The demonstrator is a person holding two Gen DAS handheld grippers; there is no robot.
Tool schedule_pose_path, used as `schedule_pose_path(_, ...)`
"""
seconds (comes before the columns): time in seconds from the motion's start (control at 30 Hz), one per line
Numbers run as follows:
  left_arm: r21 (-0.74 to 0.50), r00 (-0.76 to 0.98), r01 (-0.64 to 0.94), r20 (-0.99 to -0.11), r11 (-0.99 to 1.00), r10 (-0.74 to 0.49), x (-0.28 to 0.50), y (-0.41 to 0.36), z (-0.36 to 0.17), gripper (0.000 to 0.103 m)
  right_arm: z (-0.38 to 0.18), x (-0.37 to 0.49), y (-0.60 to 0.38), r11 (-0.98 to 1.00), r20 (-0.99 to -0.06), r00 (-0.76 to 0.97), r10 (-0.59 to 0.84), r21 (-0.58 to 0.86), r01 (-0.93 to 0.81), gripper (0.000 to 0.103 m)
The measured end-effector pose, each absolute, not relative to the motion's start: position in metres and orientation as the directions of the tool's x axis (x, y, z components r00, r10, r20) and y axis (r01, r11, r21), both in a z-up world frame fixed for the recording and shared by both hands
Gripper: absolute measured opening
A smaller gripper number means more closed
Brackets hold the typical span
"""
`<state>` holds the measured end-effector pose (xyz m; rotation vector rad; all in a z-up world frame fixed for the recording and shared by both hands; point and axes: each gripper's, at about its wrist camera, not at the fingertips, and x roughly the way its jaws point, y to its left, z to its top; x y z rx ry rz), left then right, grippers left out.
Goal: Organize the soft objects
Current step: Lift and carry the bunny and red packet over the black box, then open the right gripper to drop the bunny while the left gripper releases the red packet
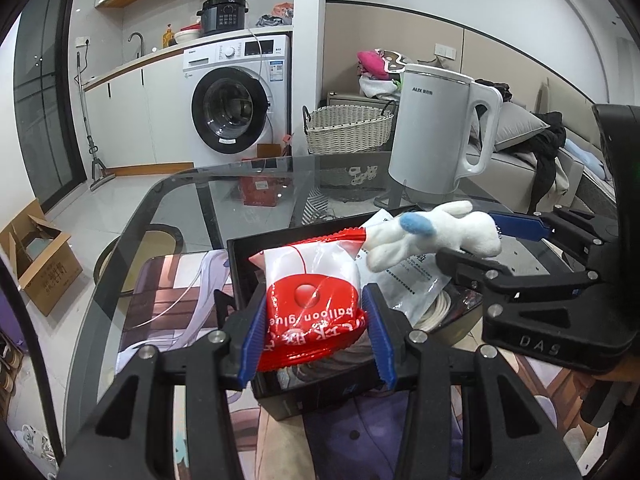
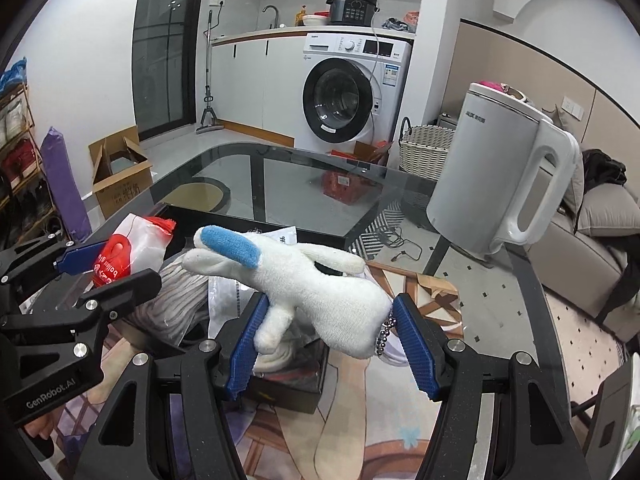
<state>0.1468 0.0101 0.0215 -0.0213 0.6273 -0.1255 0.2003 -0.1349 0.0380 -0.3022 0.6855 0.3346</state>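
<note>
The left gripper [image 1: 316,320] has its jaws clamped on a red-and-white balloon glue packet [image 1: 312,300], pinching it across its printed lower half so the sealed top stands free above the black box [image 1: 320,394]; held this way, the packet looks poised over the box's near edge, either going in or coming out, and I cannot tell which. The right gripper [image 2: 332,344] has its jaws closed against the body of a white plush rabbit [image 2: 304,284], the blue-lined ear pointing away from the camera and a bead chain [image 2: 385,334] dangling at the rear; gripping the thick torso rather than a limb keeps the soft toy from flopping. Both items hang above the box, the rabbit towards its far right corner in the left wrist view.

The box sits on a printed mat [image 1: 176,296] near the front edge of the glass table [image 1: 192,208]; inside lie a clear plastic pouch with printed text [image 1: 408,284], a coiled white cord [image 1: 434,312] and, in the right wrist view, a bagged grey-striped fabric [image 2: 176,300]. A white AUX electric kettle [image 1: 436,136] stands towards the table's far right edge, well apart from the box.
</note>
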Motion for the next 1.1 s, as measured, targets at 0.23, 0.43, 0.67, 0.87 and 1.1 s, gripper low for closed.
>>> schedule_pose_path(0.23, -0.058, 0.800, 0.108, -0.587, 0.992, -0.122, 0.151, 0.010, 0.019, 0.045, 0.033, 0.205, -0.121, 0.868, -0.663, 0.715, 0.219, -0.202, -0.454, 0.065)
schedule_pose_path(0.43, -0.063, 0.796, 0.115, -0.591, 0.991, -0.130, 0.153, 0.010, 0.018, 0.046, 0.028, 0.211, -0.113, 0.835, -0.683, 0.696, 0.222, -0.236, -0.498, 0.067)
schedule_pose_path(0.67, -0.072, 0.784, 0.120, -0.605, 0.990, -0.138, 0.158, 0.011, 0.015, 0.046, 0.023, 0.216, -0.114, 0.811, -0.709, 0.657, 0.256, -0.212, -0.545, 0.073)
schedule_pose_path(0.87, -0.046, 0.784, 0.122, -0.608, 0.991, -0.124, 0.164, 0.007, 0.012, 0.048, 0.037, 0.203, -0.132, 0.816, -0.672, 0.674, 0.308, -0.178, -0.550, 0.092)
schedule_pose_path(1.1, -0.039, 0.772, 0.137, -0.622, 0.990, -0.132, 0.167, 0.003, 0.010, 0.051, 0.042, 0.195, -0.150, 0.840, -0.653, 0.697, 0.298, -0.168, -0.516, 0.095)
